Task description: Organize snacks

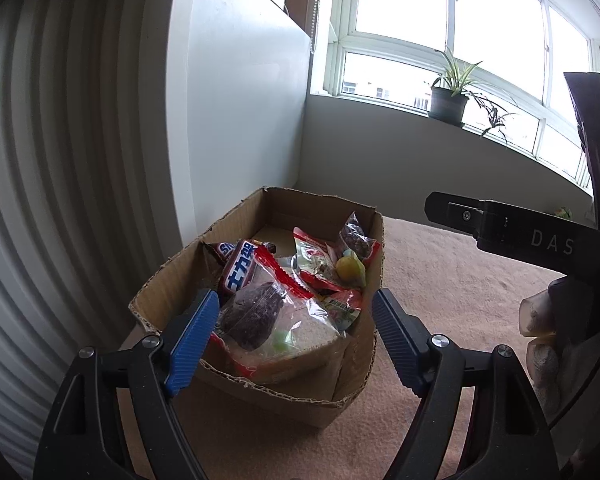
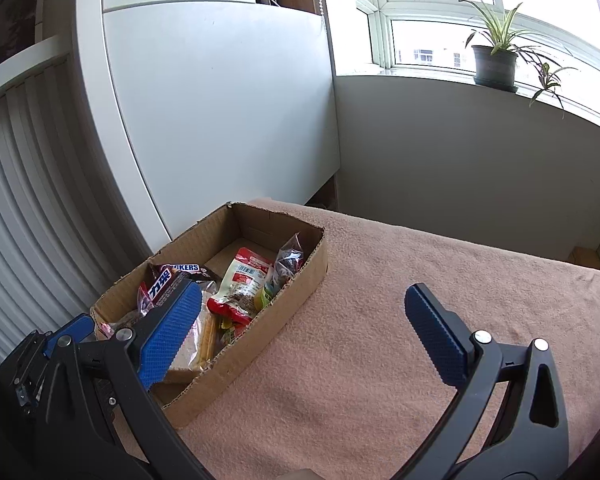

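Observation:
An open cardboard box (image 1: 172, 276) sits on a pink-beige cloth surface (image 1: 440, 280) and holds several snacks: a Snickers bar (image 1: 238, 268), a clear bag with a dark bun (image 1: 256, 316), red packets (image 1: 320, 264) and a yellow sweet (image 1: 348, 268). My left gripper (image 1: 296, 312) is open and empty just above the box's near end. In the right wrist view the box (image 2: 300, 280) lies left of centre with the Snickers bar (image 2: 168, 280) and a red packet (image 2: 246, 280) inside. My right gripper (image 2: 300, 304) is open and empty above the cloth beside the box.
A white cabinet (image 2: 220, 100) and a ribbed white panel (image 1: 60, 160) stand behind and left of the box. A potted plant (image 1: 450, 96) sits on the window sill. The right gripper's black body (image 1: 540, 236) and a gloved hand (image 1: 540, 332) show at the right.

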Tool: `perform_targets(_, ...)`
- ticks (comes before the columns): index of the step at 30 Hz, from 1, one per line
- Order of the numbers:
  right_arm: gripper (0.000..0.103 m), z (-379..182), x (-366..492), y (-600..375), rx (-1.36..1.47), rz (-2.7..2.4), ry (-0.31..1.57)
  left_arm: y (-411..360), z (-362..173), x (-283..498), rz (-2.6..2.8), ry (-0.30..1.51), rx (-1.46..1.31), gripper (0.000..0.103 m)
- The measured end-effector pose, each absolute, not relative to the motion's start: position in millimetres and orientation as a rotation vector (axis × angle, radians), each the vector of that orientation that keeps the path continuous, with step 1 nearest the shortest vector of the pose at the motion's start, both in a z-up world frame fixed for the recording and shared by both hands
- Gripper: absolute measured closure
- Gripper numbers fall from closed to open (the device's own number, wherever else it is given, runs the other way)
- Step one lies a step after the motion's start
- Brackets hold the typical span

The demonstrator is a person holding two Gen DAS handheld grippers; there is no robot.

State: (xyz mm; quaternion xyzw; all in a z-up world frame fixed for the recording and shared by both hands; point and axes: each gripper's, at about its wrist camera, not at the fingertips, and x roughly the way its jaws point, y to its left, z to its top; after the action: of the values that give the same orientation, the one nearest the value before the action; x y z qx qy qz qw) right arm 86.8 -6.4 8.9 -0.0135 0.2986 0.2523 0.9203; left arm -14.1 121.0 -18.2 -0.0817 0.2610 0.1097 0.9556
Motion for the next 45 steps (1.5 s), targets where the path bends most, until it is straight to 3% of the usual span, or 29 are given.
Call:
perform_targets(13,0.0,-4.3,48.8,-42.5,-0.014,0.5,0.585,106.4,-22.5,-31.6,0.257,0.519,-0.143,0.024)
perform_targets(45,0.0,-8.6,46.6,-43.5,-0.047,0.504,0.588,101.3,-25.4,-34.5,0.292,0.526,-0.125,0.023)
